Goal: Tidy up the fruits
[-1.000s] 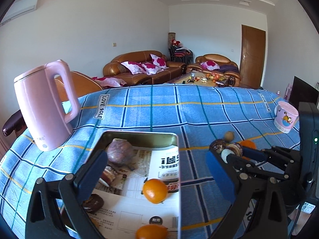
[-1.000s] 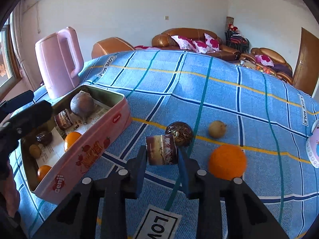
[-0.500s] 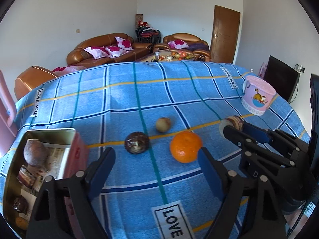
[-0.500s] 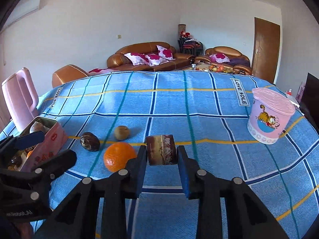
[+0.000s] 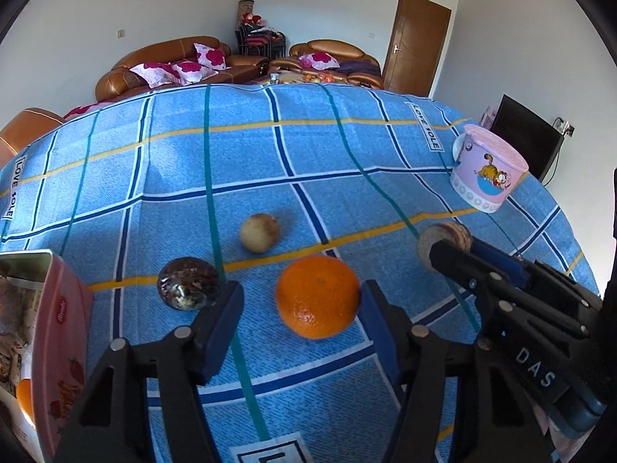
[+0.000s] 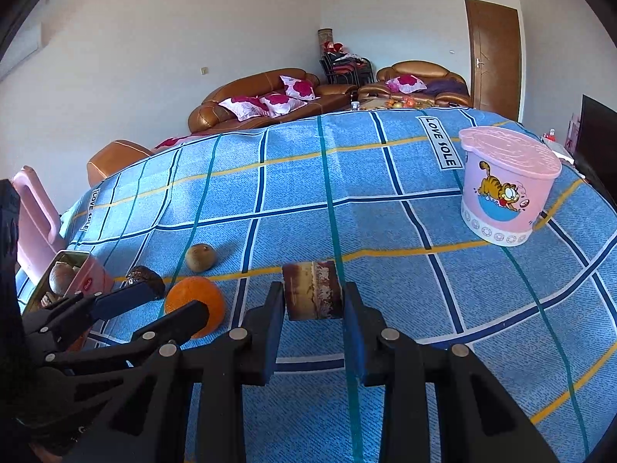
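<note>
On a blue checked tablecloth [image 5: 239, 162], the left gripper [image 5: 299, 303] straddles an orange [image 5: 317, 295], its jaws just closing, right pad touching, left still apart, likely to carry it to the pink tin [image 5: 58, 332] at left. The right gripper [image 6: 313, 301] pinches a small brown-and-cream cylinder [image 6: 312, 289], held clear.

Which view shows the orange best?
The left wrist view: the orange sits whole and large between the left hand-held gripper's closing fingers, the right pad near it, the left apart. In the right wrist view the orange is small and partly covered by a finger.
</note>
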